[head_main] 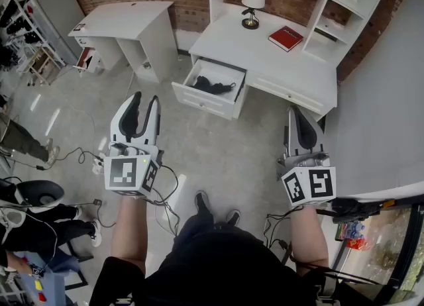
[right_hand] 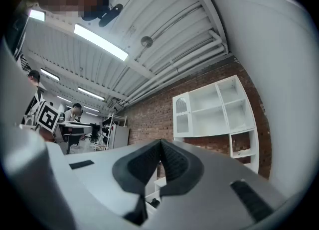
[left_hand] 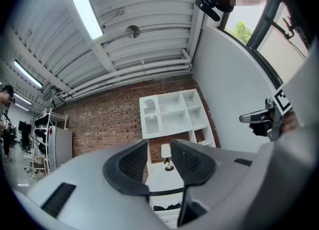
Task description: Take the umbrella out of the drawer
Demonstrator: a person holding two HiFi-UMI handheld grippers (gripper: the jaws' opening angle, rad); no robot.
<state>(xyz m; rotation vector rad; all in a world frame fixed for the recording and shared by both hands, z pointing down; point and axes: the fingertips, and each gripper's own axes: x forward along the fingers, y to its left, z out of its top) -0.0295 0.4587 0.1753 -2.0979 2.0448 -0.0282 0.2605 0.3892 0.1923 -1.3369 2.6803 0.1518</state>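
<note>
Umbrella [head_main: 213,87] in the open drawer [head_main: 201,101]

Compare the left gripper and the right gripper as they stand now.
The left gripper has its jaws slightly apart, and the lamp shows through the gap in its own view. The right gripper has its jaws pressed together. In the head view the left gripper sits left of the open drawer holding the umbrella; the right gripper sits to its right. Both are empty and short of the desk.
</note>
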